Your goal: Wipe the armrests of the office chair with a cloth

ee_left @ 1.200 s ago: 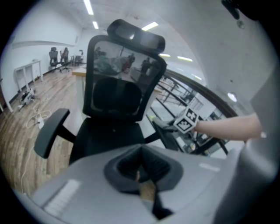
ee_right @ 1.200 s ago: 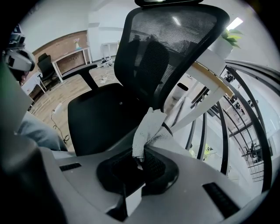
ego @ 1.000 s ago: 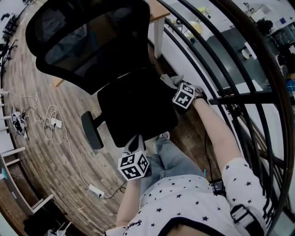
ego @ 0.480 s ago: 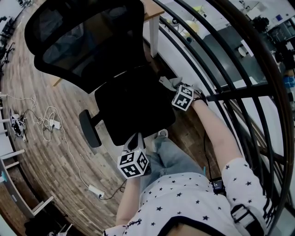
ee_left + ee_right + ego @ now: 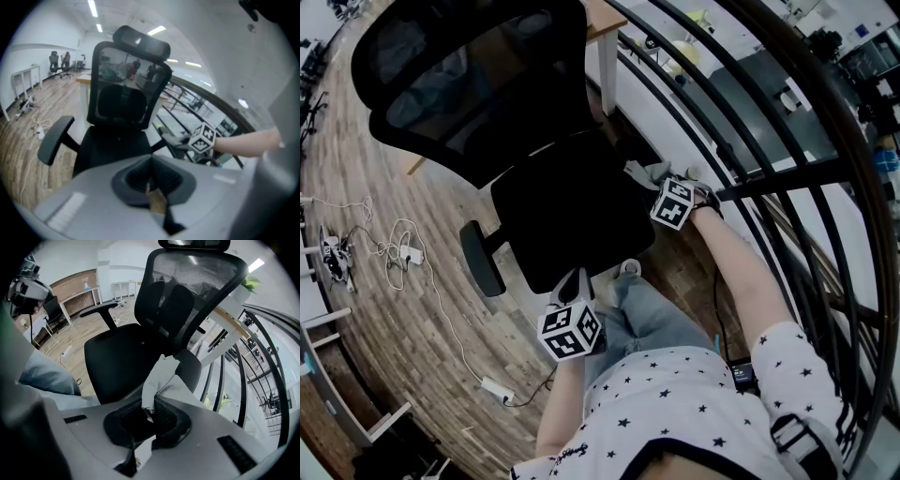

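A room with a pale wood-plank floor point(image 5: 394, 309); a black curved metal railing point(image 5: 741, 103) runs along its right side. The right hand-held gripper point(image 5: 149, 411) has its jaws closed tight on a crumpled white cloth point(image 5: 159, 376). The cloth stands up from the jaws and lies against the black padded armrest point(image 5: 192, 367) on the railing side of a black office chair point(image 5: 126, 355) with a mesh back. Seen from the head view, this hand-held gripper sits at the seat's right edge, and the person's bare forearm point(image 5: 741, 267) reaches out to it.

The left hand-held gripper point(image 5: 572, 287) hangs just beside the front edge of the seat. Its jaws are pressed together with nothing between them, and they point toward the chair's back.

The chair's other armrest point(image 5: 483, 261) juts out on the side away from the railing, well apart from both hand-held grippers. A white cable with a power strip point(image 5: 492, 384) trails across the floor beyond it. A pale wooden table point(image 5: 605, 37) with a white leg stands behind the chair. The person wears a white star-print shirt point(image 5: 694, 412).
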### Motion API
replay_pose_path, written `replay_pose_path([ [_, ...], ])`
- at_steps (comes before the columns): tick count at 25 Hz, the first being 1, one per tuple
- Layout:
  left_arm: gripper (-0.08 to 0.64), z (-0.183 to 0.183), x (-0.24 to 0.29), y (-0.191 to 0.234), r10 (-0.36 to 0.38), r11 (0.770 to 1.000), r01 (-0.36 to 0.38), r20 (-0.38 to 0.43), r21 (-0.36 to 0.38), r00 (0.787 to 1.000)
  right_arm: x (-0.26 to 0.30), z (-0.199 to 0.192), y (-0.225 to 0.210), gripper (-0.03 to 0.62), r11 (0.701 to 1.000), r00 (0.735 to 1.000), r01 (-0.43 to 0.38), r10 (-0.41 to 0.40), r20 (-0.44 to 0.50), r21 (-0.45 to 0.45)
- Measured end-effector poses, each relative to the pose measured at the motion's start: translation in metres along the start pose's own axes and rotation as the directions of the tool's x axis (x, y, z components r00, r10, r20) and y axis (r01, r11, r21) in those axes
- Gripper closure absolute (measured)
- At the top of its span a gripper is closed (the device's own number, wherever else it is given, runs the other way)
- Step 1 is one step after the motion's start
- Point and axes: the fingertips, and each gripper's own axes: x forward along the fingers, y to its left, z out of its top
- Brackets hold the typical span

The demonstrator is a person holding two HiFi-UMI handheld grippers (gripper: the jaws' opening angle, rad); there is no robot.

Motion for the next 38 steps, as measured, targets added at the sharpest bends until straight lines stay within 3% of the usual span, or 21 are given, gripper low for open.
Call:
replay_pose_path([
  [21, 0.557, 0.007, -0.001, -0.006, -0.047, 0.999, 0.047, 0.002, 0.026, 0.999, -0.013, -0.024, 0.037, 0.565, 1.0, 1.0, -0.012, 0.012, -0.006, 0.026],
  [33, 0.557, 0.013, 0.002, -0.006, -0.058, 0.998, 0.058, 0.008, 0.022, 0.998, -0.019, -0.034, 0.069, 0.565, 0.998, 0.999, -0.046, 0.045, -0.031, -0.035],
  [38, 0.557, 0.015, 0.001, -0.006, -0.062, 0.998, 0.061, 0.01, 0.023, 0.998, -0.019, -0.041, 0.074, 0.565, 0.999, 0.999, -0.032, 0.032, -0.026, 0.016],
])
